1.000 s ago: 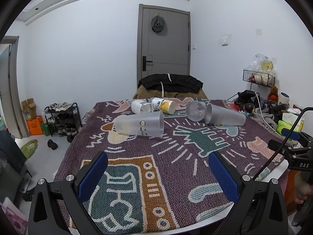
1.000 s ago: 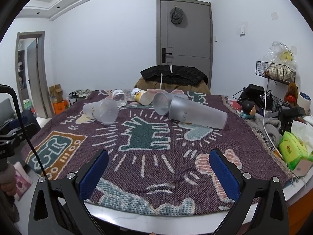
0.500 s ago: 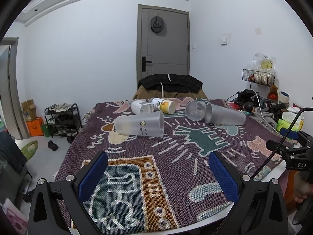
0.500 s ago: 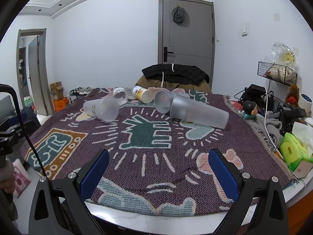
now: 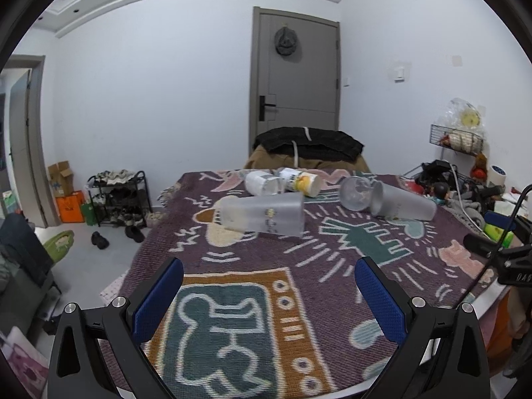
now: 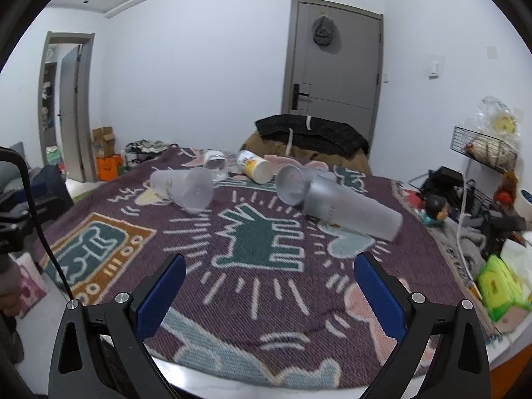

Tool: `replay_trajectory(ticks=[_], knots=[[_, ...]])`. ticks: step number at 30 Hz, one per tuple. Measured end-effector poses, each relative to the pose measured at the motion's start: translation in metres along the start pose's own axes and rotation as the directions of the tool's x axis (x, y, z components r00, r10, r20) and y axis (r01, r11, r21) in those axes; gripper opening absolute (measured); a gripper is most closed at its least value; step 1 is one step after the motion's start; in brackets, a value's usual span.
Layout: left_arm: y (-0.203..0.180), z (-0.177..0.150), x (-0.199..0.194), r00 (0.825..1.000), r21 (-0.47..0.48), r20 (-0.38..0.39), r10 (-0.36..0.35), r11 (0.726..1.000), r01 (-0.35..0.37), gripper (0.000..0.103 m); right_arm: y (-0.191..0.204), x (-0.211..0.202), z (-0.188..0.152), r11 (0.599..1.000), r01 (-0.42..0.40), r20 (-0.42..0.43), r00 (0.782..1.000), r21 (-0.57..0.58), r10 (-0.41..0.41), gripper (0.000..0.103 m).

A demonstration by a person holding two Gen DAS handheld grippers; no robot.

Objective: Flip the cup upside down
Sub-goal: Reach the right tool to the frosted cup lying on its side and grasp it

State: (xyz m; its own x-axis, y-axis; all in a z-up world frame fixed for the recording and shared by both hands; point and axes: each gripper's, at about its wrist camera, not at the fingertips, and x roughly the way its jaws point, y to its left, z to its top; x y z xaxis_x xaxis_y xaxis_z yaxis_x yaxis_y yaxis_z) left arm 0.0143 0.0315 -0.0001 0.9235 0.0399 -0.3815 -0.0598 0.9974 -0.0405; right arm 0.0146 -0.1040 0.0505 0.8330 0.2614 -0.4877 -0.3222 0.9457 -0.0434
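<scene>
At the near edge of the table, the left gripper point(image 5: 268, 294) was spread wide and held nothing, its blue textured pads point(image 5: 156, 294) over the woven cloth point(image 5: 232, 316). The right gripper point(image 6: 270, 292) was likewise spread and empty at the same edge. Neither touched any cup. In my judgement the task had not begun: every cup lay on its side, none gripped, none inverted, and reach, grasp, turn and set-down all remained.

The cloth was a coarse knit in purple with green, orange and pink figures, draped over the table's pale rim point(image 6: 252, 390). Its weave looked likely to give a rim soft, slightly uneven footing.

Toward the middle of the table, left of centre, lay a tall frosted cup point(image 5: 262, 214) with a small printed mark, tapered, mouth to the right in the left view (the nearest to the left gripper). Toward the right edge lay a second frosted cup point(image 6: 352, 211), longer, its wide mouth toward the right edge. Touching its narrow end was a clear cup point(image 6: 291, 184), glossy and thin-walled.

Nearer the far edge lay a white and yellow paper cup point(image 6: 254, 166) and, just beside it, a small clear cup point(image 6: 216, 164).

Beyond the far edge, a dark jacket point(image 6: 312, 134) lay over a brown seat, with a grey door point(image 6: 335, 66) behind.
</scene>
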Motion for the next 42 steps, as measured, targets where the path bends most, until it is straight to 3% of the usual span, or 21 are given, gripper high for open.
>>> replay_trajectory(ticks=[12,17,26,42], knots=[[0.052,0.0,0.005,0.997,-0.074,0.022,0.069,0.995,-0.067,0.103,0.034,0.034,0.056,0.99,-0.052,0.022,0.998,-0.132,0.055,0.102],[0.07,-0.004,0.007,0.995,-0.093,0.037,0.098,0.991,-0.094,0.103,0.057,0.069,0.076,0.969,-0.12,-0.045,0.993,-0.215,0.113,0.102],[0.108,-0.024,0.015,0.99,-0.18,0.0,0.142,0.974,-0.139,0.103,0.108,0.136,0.095,0.892,-0.179,-0.138,0.982,-0.416,0.132,0.102],[0.149,-0.051,0.02,0.981,-0.247,-0.052,0.186,0.949,-0.193,0.103,0.161,0.218,0.099,0.77,-0.248,-0.297,0.952,-0.589,0.079,0.102]])
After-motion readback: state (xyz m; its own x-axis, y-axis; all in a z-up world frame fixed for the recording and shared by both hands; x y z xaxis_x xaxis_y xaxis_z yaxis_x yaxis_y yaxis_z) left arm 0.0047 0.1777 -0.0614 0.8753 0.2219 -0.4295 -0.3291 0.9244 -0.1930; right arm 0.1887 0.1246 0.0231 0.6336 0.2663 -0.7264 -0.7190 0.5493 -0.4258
